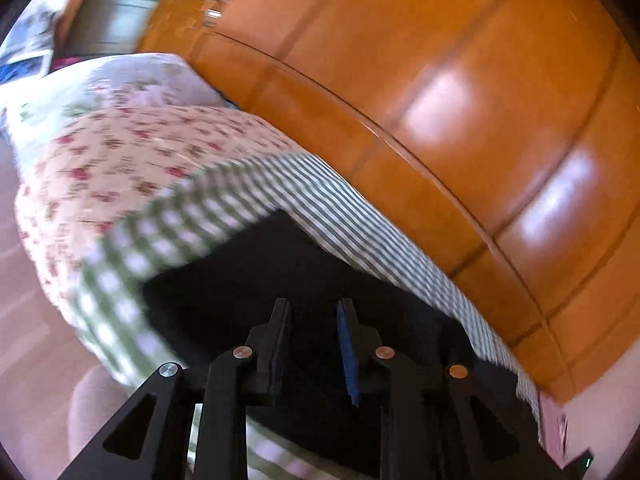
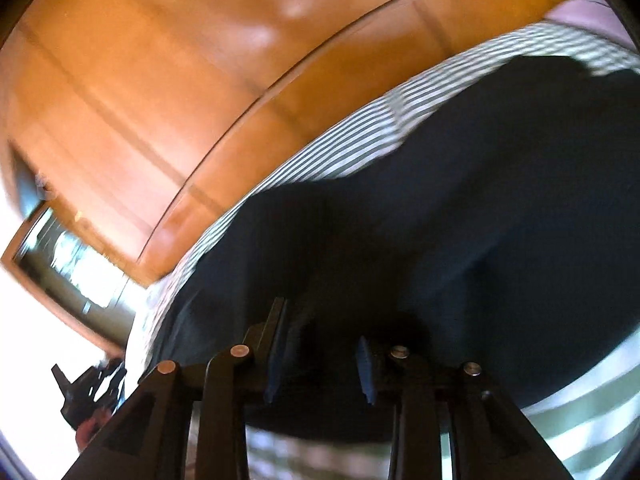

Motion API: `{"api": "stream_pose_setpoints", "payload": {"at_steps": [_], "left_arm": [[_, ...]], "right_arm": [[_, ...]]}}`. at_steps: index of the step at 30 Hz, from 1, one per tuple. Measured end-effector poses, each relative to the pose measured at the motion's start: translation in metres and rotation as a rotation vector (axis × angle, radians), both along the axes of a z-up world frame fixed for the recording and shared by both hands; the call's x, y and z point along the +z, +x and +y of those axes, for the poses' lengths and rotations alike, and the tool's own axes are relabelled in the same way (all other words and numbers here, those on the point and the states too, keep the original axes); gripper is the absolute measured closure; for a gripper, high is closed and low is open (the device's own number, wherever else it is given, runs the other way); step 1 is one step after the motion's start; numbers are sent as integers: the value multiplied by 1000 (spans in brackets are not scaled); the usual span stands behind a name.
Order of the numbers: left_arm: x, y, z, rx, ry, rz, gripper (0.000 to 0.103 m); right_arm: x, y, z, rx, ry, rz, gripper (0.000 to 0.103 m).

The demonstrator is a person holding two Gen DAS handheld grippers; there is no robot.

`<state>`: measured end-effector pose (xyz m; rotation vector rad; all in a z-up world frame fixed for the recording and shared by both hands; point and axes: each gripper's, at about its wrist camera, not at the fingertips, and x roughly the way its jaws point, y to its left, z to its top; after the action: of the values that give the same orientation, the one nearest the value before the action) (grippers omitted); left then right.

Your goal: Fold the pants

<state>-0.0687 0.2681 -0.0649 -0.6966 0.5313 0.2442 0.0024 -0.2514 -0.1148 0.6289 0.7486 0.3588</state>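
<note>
On the striped bedcover, dark pants lie under both parted, empty grippers, left gripper and right gripper; only the left view shows the far-left floral quilt.

1. No words, numbers, brands or signs can be read in either wrist view.
2. Papers beyond the flowered quilt carry print, but it is too blurred to read.
</note>
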Motion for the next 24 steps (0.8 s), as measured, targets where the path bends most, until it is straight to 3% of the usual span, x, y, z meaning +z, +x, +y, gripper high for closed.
{"api": "stream_pose_setpoints", "payload": {"at_steps": [4, 13, 15, 21, 23, 24], "left_arm": [[-8, 32, -43, -164, -3, 47, 80], [-22, 78, -169, -562, 23, 96, 80], [-25, 82, -191, -618, 43, 110, 80], [-35, 83, -236, -723, 94, 152, 80], [-35, 81, -240, -719, 111, 153, 80], [-34, 81, -240, -717, 109, 152, 80]], "right_arm": [[-8, 17, -54, -163, 25, 27, 71], [-16, 64, -133, -310, 123, 35, 71], [-13, 76, -140, -334, 109, 35, 71], [-19, 97, -171, -392, 203, 57, 72], [-21, 103, -177, -408, 213, 56, 79], [-19, 102, -180, -412, 207, 56, 89]]}}
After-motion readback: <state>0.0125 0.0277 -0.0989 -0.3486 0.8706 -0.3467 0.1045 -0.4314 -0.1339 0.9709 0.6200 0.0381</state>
